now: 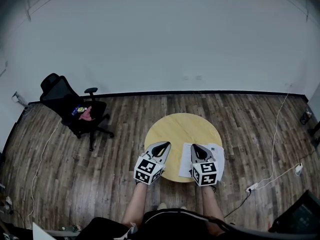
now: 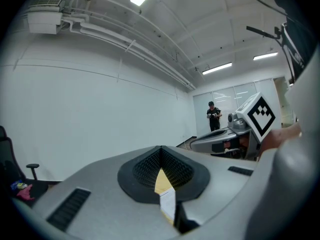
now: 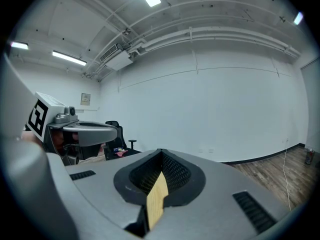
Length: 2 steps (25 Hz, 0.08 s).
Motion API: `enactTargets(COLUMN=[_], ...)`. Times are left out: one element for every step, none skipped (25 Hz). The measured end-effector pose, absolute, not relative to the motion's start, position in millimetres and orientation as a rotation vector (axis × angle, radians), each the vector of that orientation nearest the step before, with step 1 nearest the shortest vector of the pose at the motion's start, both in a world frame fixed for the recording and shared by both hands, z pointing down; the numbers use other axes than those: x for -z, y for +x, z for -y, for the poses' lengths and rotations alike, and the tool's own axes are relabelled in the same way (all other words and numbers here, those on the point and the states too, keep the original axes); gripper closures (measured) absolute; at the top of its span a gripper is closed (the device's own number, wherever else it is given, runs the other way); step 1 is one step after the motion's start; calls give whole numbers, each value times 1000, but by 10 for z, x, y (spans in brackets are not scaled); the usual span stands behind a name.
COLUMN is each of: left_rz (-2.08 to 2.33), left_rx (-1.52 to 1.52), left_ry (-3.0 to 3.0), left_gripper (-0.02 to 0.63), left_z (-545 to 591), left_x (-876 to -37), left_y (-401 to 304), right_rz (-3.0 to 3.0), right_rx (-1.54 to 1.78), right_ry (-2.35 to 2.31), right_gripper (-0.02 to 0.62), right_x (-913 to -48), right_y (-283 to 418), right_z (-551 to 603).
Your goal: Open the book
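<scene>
A white book (image 1: 219, 155) lies closed on the right side of a round yellow table (image 1: 180, 126). My right gripper (image 1: 194, 146) hovers over the book's left part with its jaws shut and nothing in them. My left gripper (image 1: 163, 144) hangs beside it over the table's bare front left, jaws together and empty. In the left gripper view the pads meet at the tip (image 2: 160, 149), and a strip of table (image 2: 162, 180) and a white book corner (image 2: 168, 204) show below. The right gripper view shows closed pads (image 3: 161, 153) over a sliver of yellow table (image 3: 157, 199).
A black office chair (image 1: 70, 108) holding a pink item stands on the wood floor to the left. Cables and a power strip (image 1: 251, 187) lie on the floor at right. A person (image 2: 214, 115) stands far off across the room. A dark object (image 1: 300, 216) sits at bottom right.
</scene>
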<state>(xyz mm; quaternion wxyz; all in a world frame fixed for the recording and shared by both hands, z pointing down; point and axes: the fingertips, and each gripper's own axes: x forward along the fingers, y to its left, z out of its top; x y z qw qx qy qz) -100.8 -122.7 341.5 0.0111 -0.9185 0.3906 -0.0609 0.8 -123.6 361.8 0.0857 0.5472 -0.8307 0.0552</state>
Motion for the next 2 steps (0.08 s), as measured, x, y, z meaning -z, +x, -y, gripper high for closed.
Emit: enactTargets(left_rz=[-1219, -1219], left_rx=[190, 190], left_ry=[-2867, -2868], left_gripper=[607, 607], left_z=[1226, 1223], left_x=[-3422, -3429], left_y=[-1017, -1027], right_rz=[2475, 2474], right_rx=[-165, -166], right_ry=[1632, 1633], right_gripper=[592, 592], right_x=[-3622, -3628], right_y=[3, -3], right_z=[1233, 1230])
